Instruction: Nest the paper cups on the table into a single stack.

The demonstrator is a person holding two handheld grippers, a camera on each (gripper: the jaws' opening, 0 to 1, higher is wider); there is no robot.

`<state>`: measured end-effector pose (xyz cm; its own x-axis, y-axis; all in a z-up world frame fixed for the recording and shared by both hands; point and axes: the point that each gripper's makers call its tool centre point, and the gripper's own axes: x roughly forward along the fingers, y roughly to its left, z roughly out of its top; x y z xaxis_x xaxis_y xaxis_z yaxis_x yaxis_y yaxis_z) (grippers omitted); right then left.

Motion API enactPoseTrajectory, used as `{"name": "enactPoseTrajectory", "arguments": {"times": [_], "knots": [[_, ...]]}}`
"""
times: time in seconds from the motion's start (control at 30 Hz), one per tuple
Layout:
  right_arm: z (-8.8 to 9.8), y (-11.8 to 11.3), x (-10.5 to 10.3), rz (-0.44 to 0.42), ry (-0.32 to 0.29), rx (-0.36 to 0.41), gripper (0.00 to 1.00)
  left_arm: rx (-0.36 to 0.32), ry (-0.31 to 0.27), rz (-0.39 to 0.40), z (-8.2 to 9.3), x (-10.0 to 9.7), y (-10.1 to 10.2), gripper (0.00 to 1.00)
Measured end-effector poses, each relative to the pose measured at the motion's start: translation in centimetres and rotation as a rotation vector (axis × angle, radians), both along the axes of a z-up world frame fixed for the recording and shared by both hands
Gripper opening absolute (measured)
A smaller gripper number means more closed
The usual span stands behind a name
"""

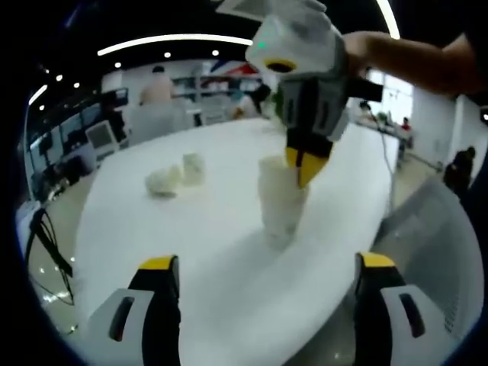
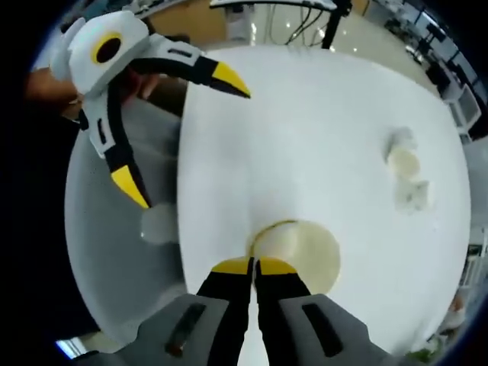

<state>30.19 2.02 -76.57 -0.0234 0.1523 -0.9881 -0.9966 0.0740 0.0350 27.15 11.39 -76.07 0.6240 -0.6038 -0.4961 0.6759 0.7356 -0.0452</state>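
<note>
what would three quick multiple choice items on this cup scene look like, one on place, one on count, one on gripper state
1. Where do the two loose cups lie in the left gripper view?
A. inside the stack
B. on the table, left of the stack
C. on the floor

2. How many loose cups lie apart from the cup stack?
A. two
B. five
C. none

3. How do the left gripper jaws stand?
A. shut on a cup
B. spread open
C. shut on nothing

Answers: 1 B, they rest on the white table away from the stack. 2 A, two show side by side. 3 B, its yellow tips stand wide apart, while the right gripper is pinched on the stack's rim.
</note>
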Motion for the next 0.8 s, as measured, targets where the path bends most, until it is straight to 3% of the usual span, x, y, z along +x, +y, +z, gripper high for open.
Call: {"name": "enactPoseTrajectory", "arguments": {"times": [0.3,0.43,0.6,0.8], "knots": [[-0.4,0.2,0.1,0.010,-0.011,0.016,0.00,0.003,0.004,0.003,0.0,0.0,0.1,0.93],[0.0,0.2,1.0,0.033,-0.057,0.042,0.02,0.004,0.001,0.003,-0.1,0.0,0.1,0.93],[0.9,0.7,1.9,0.019,-0.075,0.122,0.16,-0.003,0.009,0.009,-0.1,0.1,0.2,0.95],[3.1,0.7,2.3,-0.024,-0.080,0.228,0.25,-0.004,-0.008,0.014,0.1,0.4,0.3,0.98]]}}
